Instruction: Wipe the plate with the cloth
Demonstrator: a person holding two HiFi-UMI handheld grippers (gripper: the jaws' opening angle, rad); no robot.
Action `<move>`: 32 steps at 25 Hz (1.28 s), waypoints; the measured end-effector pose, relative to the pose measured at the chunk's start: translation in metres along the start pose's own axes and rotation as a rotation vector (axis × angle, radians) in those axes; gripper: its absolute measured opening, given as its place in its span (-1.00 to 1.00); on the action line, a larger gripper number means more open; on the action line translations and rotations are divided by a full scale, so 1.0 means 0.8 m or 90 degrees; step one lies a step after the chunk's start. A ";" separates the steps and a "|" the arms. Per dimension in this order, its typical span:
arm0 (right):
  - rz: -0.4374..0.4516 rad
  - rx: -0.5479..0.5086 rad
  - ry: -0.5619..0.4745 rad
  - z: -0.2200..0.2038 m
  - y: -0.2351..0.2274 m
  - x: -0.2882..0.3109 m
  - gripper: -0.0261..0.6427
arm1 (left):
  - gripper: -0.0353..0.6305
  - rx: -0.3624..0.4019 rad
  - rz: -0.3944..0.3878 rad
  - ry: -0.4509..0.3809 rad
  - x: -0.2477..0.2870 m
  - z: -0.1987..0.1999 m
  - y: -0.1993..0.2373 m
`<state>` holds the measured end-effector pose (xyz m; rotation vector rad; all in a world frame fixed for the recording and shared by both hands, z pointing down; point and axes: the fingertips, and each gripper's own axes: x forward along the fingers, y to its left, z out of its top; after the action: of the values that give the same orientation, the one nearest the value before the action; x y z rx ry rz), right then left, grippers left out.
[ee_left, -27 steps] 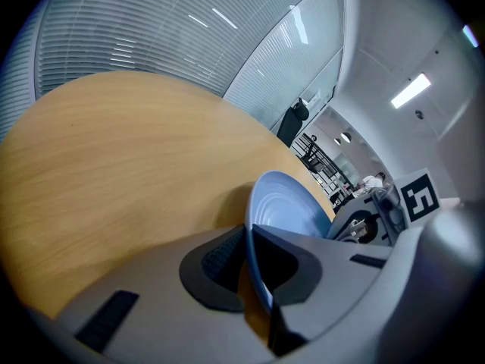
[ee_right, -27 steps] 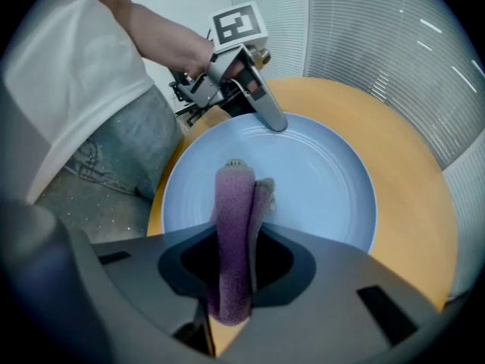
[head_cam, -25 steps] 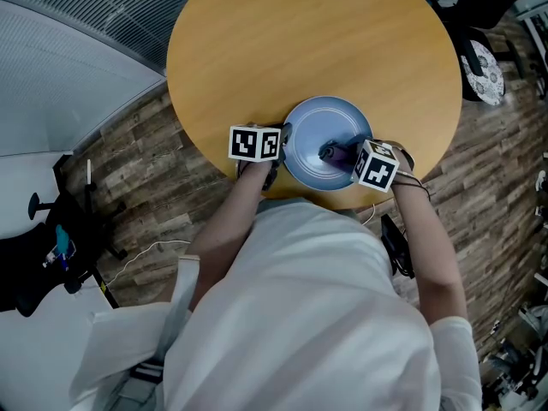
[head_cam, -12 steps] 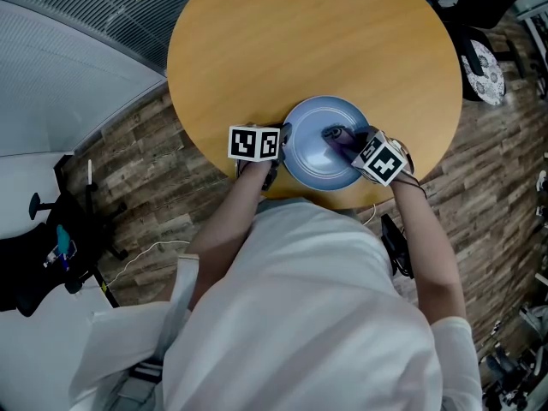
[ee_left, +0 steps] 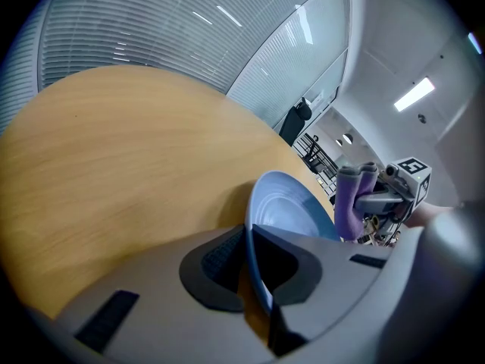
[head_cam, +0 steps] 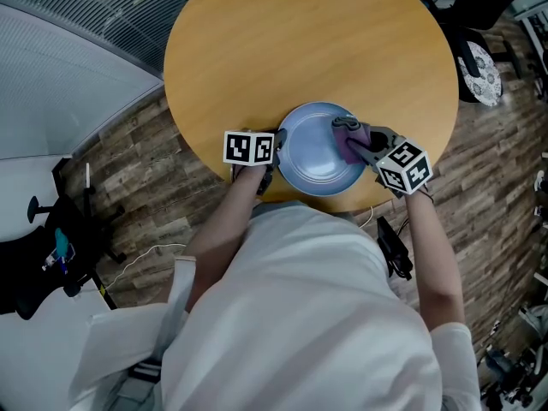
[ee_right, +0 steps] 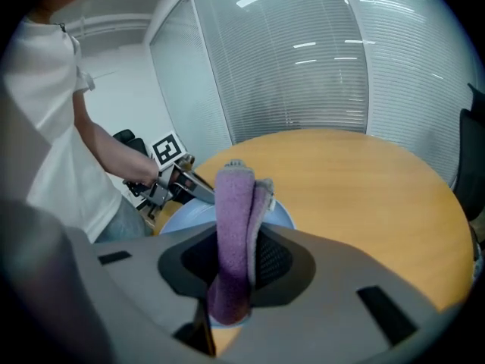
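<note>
The blue plate (head_cam: 317, 157) sits at the table's (head_cam: 300, 50) 6 o'clock edge. The left gripper (head_cam: 277, 144) clenches its fingers (ee_left: 212, 260) on the plate's 9 o'clock rim. The right gripper (head_cam: 356, 144) grasps the purple cloth (ee_right: 233, 226) between its fingers — at the plate's 2 o'clock side.

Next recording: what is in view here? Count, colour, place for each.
table: 1, light wood, round, centre.
plate: 1, blue, table's near edge.
cloth: 1, purple, over the plate's right part.
floor: 1, brown planks, around the table.
chair: 1, black, floor at left.
left gripper: 1, grey, shut on the plate's rim.
right gripper: 1, grey, shut on the cloth.
person: 1, white shirt, bottom of head view.
</note>
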<state>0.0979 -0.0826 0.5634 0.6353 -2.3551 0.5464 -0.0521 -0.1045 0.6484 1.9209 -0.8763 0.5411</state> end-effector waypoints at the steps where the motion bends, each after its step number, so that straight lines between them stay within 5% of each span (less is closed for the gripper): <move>1: 0.002 0.009 -0.022 0.004 0.000 -0.005 -0.64 | -0.82 -0.001 0.000 0.001 0.000 0.000 0.000; 8: 0.070 0.081 -0.169 0.043 0.022 -0.041 -0.64 | -0.82 -0.020 -0.013 0.001 -0.003 -0.002 0.001; 19: 0.041 0.160 -0.320 0.071 -0.004 -0.109 -0.64 | -0.82 -0.087 -0.037 -0.044 -0.014 0.010 0.007; 32: -0.013 0.143 -0.312 0.045 -0.003 -0.129 -0.64 | -0.81 -0.197 0.021 -0.164 -0.026 0.049 0.057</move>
<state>0.1531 -0.0724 0.4697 0.9865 -2.7570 0.7175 -0.0997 -0.1461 0.6413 1.7151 -1.0887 0.1633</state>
